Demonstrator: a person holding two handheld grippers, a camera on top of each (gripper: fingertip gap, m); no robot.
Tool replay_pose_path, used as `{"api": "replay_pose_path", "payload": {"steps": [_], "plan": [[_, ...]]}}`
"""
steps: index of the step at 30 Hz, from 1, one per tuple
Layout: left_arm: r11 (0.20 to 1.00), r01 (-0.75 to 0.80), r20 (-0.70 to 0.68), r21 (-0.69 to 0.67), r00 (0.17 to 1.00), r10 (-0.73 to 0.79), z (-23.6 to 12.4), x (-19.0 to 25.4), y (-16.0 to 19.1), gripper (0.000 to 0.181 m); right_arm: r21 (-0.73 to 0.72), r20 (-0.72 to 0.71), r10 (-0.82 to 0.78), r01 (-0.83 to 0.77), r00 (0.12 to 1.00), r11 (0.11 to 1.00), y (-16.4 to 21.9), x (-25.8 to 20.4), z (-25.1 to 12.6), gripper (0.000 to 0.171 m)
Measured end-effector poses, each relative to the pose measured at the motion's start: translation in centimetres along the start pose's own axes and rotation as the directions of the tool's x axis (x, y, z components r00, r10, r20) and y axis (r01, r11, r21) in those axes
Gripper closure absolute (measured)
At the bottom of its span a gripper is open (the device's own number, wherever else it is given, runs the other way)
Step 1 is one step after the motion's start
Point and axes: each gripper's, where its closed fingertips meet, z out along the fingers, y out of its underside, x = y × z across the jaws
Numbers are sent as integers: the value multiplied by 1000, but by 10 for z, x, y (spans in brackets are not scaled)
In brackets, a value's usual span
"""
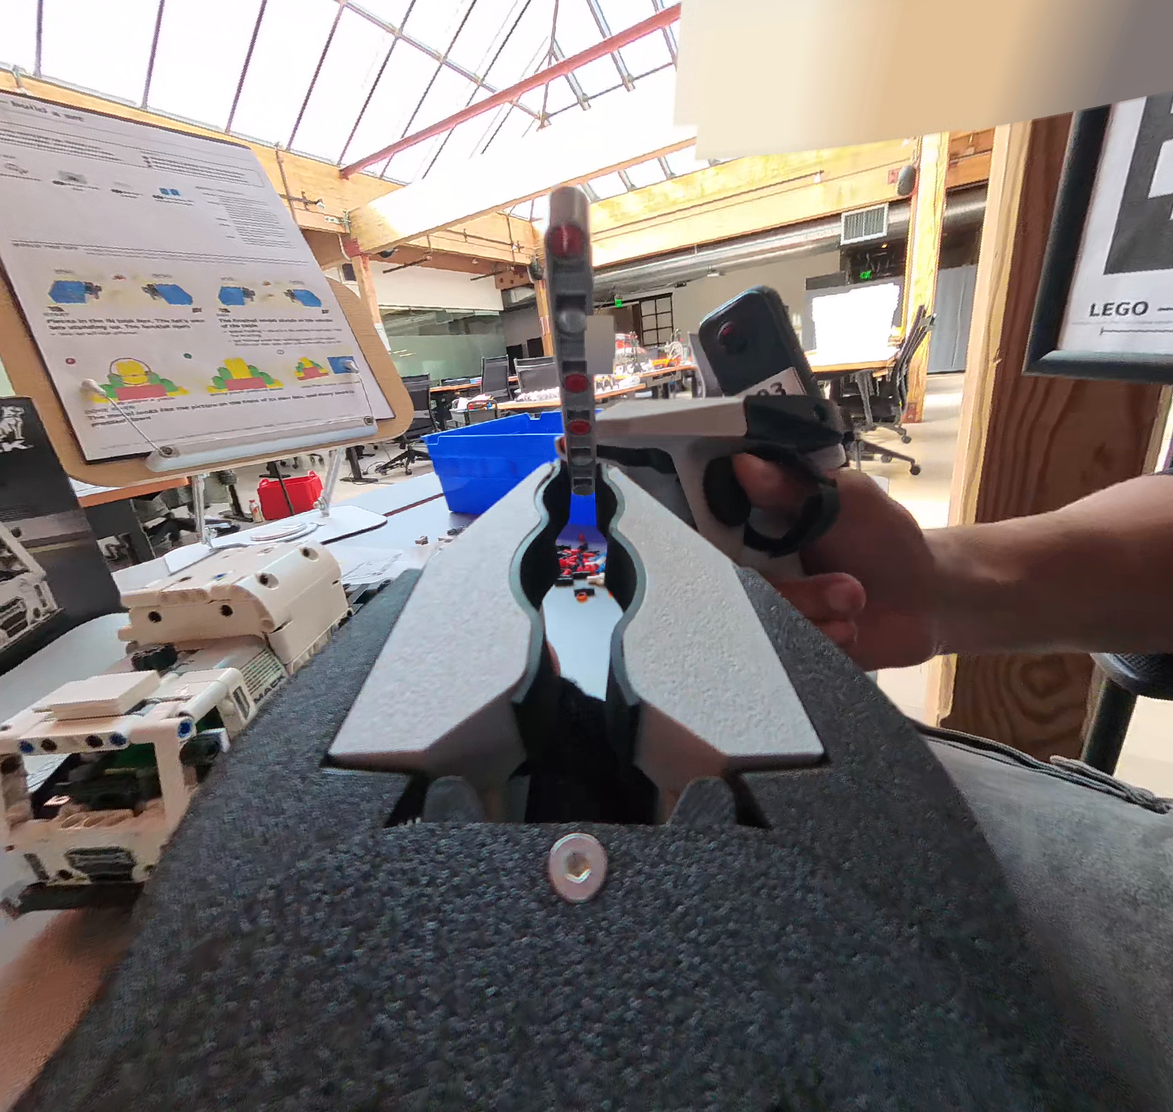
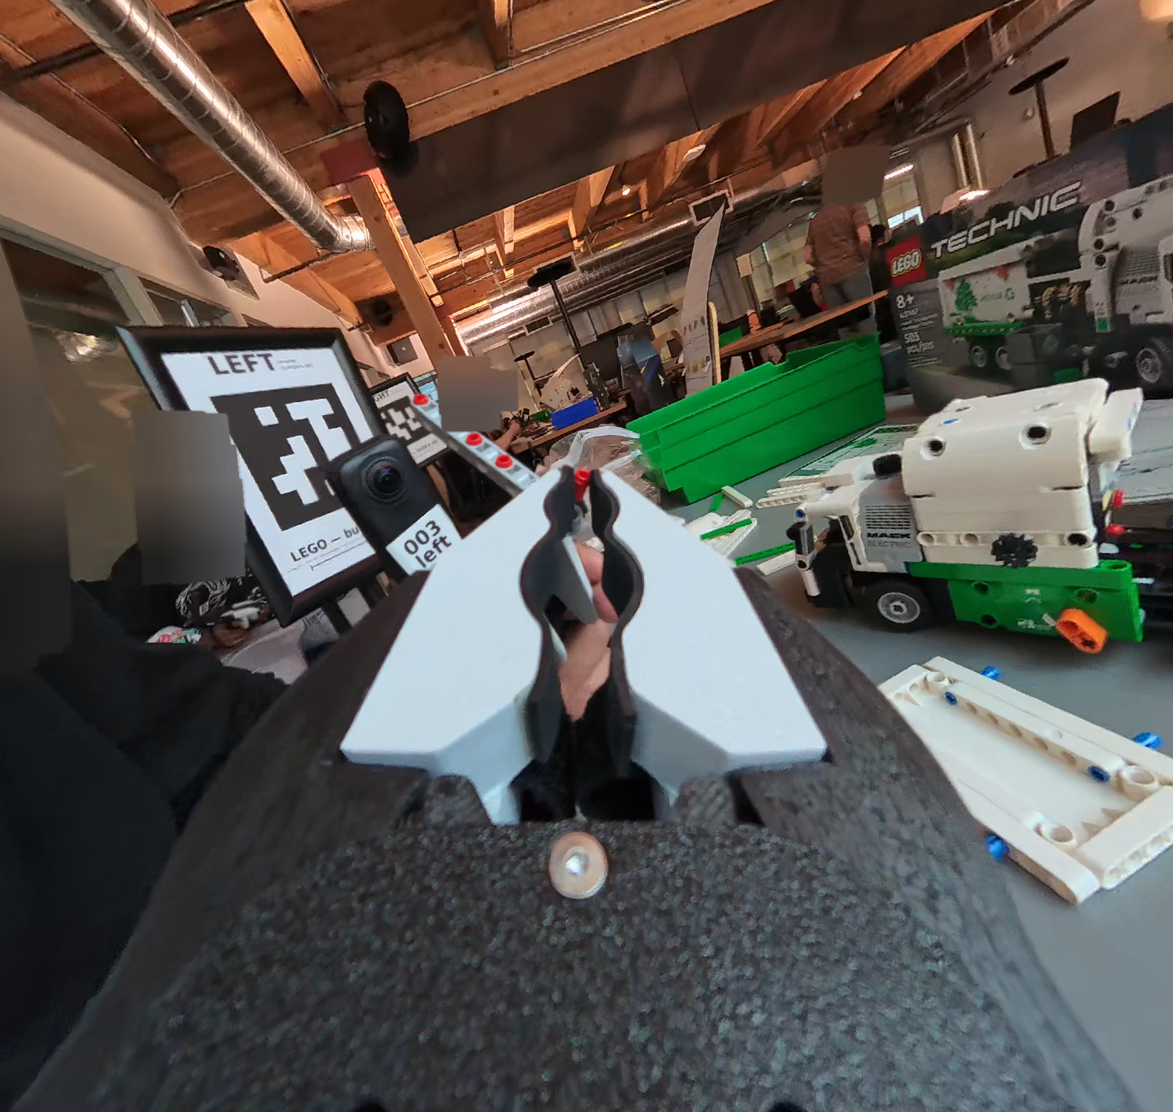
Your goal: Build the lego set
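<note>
My left gripper (image 1: 581, 478) is shut on the lower end of a long grey Technic beam (image 1: 571, 332) with red pins in it, and holds it upright in the air. The beam also shows in the right wrist view (image 2: 482, 447), slanting up to the left. My right gripper (image 2: 579, 478) is shut on a small red pin (image 2: 581, 481) at its fingertips, right at the beam's lower end. In the left wrist view the right gripper (image 1: 603, 431) comes in from the right and meets the beam. The partly built white and green truck (image 2: 990, 510) stands on the table to the right.
A white panel with blue pins (image 2: 1028, 783) lies in front of the truck. A green bin (image 2: 762, 421) and the set's box (image 2: 1028, 282) stand behind it. A blue bin (image 1: 489, 466), loose small parts (image 1: 577, 564) and an instruction sheet on a stand (image 1: 178, 294) are ahead. My two grippers' fingertips are within a few centimetres of each other.
</note>
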Motion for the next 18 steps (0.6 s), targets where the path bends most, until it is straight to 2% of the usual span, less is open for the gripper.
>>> {"api": "replay_pose_path", "payload": {"steps": [18], "plan": [[998, 58, -18, 10, 998, -57, -2, -3, -1, 176, -7, 59, -26, 27, 998, 1000, 6, -2, 1, 168]]}}
